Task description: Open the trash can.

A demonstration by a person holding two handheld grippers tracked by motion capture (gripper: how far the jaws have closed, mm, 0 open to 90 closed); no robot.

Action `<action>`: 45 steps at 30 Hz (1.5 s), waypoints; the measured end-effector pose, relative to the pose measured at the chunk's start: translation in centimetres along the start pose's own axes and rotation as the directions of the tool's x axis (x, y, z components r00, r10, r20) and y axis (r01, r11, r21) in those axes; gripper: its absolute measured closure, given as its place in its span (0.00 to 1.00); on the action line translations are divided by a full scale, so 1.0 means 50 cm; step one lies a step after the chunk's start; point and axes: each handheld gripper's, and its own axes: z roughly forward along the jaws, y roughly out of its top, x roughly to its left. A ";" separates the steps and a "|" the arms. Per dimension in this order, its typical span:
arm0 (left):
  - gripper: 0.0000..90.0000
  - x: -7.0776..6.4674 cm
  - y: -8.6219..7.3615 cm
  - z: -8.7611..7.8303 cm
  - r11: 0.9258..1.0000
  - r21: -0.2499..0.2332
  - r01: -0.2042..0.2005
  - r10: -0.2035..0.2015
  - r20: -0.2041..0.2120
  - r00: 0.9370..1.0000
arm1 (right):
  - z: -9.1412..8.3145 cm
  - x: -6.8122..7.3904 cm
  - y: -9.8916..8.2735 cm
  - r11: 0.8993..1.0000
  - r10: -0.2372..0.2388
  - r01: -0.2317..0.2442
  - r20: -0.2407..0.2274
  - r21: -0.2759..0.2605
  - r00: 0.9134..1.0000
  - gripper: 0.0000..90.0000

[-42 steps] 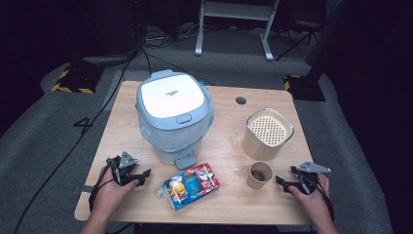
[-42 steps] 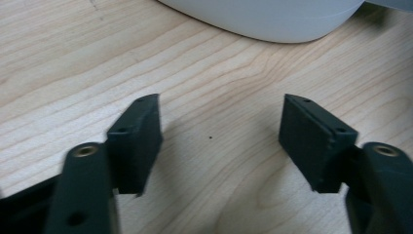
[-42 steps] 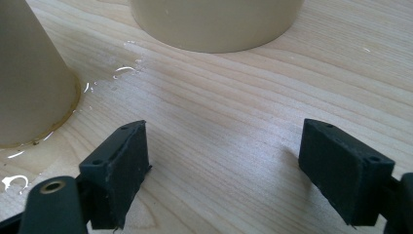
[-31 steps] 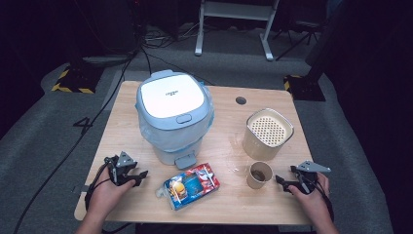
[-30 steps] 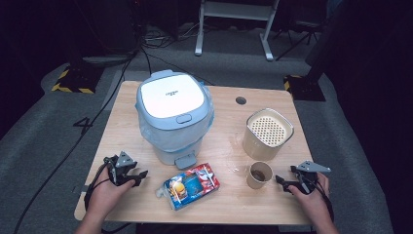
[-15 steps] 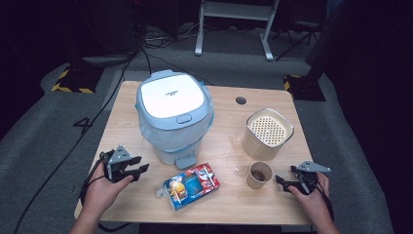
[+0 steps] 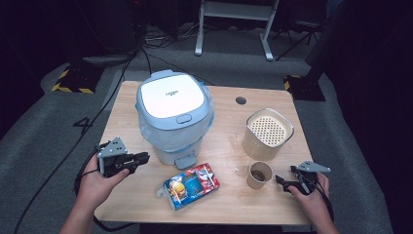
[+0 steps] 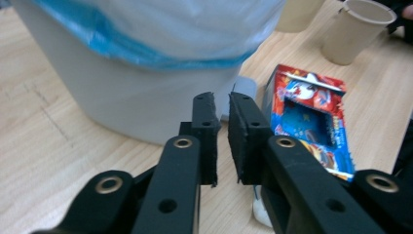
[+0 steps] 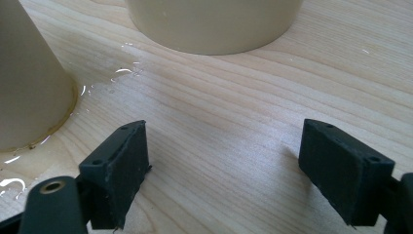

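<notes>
Left gripper (image 7: 139, 158), jaws nearly closed and empty, likely should nudge the bin pedal (image 7: 185, 161) squarely; right gripper (image 7: 281, 181) jaws wide, empty, beside cup (image 7: 257, 174).

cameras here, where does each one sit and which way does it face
High view: above the person's side, looking forward and down on the table; forearms, left tongs, right tongs.
Left gripper view: on the left tongs, nearly closed, facing the pedal bin and snack box.
Right gripper view: on the right tongs, open, low over wet wood by the paper cup.
Shared: cup, table.
</notes>
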 end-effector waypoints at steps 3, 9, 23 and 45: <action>1.00 0.000 0.014 -0.010 1.000 -0.019 -0.001 0.001 0.030 1.000 | 0.000 0.000 0.000 1.000 0.000 0.000 0.000 0.000 1.000 0.21; 1.00 -0.008 0.048 -0.028 0.997 -0.073 -0.007 0.013 0.087 0.996 | 0.000 0.000 0.000 1.000 0.000 0.000 0.000 0.000 1.000 0.21; 1.00 -0.020 0.146 -0.051 0.985 -0.166 -0.055 0.085 0.184 0.979 | 0.000 0.000 0.000 1.000 0.000 0.000 0.000 0.000 1.000 0.21; 1.00 -0.022 0.258 0.005 0.944 -0.329 -0.027 0.105 0.221 0.970 | 0.000 0.000 0.000 1.000 0.000 0.000 0.000 0.000 1.000 0.21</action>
